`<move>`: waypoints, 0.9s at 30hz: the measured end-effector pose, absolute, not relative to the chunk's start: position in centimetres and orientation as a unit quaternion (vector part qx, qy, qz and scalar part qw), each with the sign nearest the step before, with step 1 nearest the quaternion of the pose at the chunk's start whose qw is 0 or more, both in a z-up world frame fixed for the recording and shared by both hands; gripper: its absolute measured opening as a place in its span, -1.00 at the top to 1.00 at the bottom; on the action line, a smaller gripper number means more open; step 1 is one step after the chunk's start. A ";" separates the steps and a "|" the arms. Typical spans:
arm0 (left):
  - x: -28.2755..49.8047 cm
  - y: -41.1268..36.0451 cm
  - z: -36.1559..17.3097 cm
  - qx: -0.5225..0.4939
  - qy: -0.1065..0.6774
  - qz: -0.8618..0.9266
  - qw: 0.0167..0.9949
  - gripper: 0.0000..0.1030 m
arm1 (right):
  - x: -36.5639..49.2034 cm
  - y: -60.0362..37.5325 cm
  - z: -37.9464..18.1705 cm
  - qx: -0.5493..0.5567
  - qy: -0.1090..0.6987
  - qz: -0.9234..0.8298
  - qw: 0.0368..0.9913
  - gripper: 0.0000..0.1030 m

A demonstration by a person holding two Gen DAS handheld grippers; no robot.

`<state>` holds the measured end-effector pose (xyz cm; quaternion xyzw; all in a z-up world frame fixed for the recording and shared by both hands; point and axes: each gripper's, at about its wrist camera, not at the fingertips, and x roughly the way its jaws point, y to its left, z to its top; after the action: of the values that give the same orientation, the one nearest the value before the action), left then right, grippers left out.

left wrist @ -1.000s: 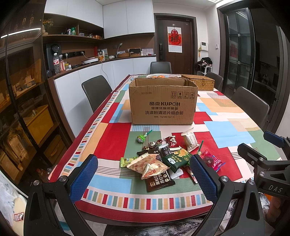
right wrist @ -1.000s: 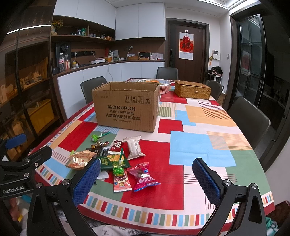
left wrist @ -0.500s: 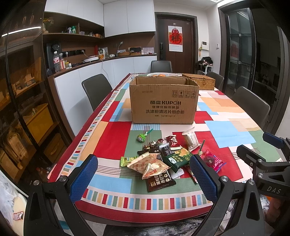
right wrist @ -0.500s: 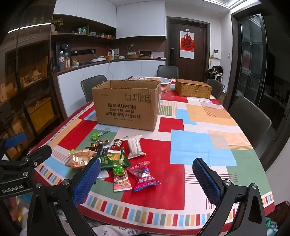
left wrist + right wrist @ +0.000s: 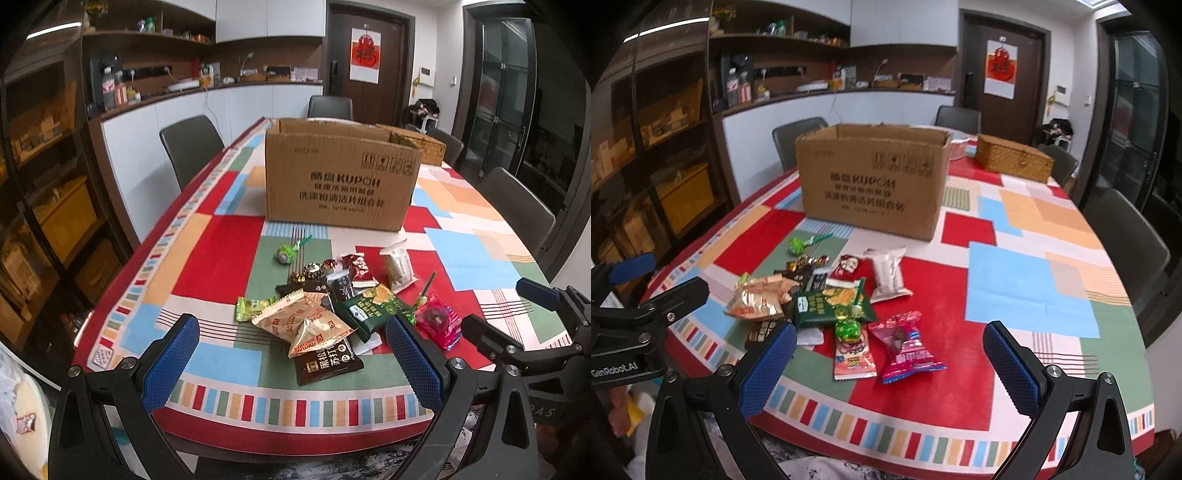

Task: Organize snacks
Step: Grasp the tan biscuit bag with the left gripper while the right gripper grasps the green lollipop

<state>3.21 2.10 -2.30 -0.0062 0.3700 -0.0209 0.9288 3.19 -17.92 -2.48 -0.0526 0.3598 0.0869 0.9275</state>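
Observation:
A pile of snack packets lies near the front edge of the table: tan biscuit bags (image 5: 303,325), a dark green packet (image 5: 369,306), a black packet (image 5: 327,363), a pink packet (image 5: 905,341), a white packet (image 5: 888,273) and a green lollipop (image 5: 286,253). An open cardboard box (image 5: 341,181) stands behind them, also in the right wrist view (image 5: 871,181). My left gripper (image 5: 291,354) is open and empty, just short of the pile. My right gripper (image 5: 890,356) is open and empty, over the pink packet.
The table (image 5: 218,247) has a patchwork cloth. A wicker basket (image 5: 1014,157) and a bowl (image 5: 956,142) stand behind the box. Dark chairs (image 5: 192,144) line both sides. Shelves and a counter stand at the left.
Both grippers have moved forward and lower toward the snack pile; the right view has also tilted. Both stay open. The snacks and the box have not moved.

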 end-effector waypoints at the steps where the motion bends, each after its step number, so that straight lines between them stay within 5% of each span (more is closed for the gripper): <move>1: 3.6 2.2 -2.6 -0.009 0.376 -0.022 0.926 -1.00 | 3.5 -17.7 -2.7 -0.055 0.366 0.091 0.925 -0.92; 27: 10.9 2.4 -8.5 -0.052 0.516 -0.049 0.854 -0.99 | 10.6 -15.2 -8.8 -0.073 0.509 0.164 0.842 -0.24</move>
<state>10.94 2.42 -8.48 -0.0525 0.5156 -0.0485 0.8539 10.59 -15.20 -8.77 -0.0730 0.5087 0.1636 0.8421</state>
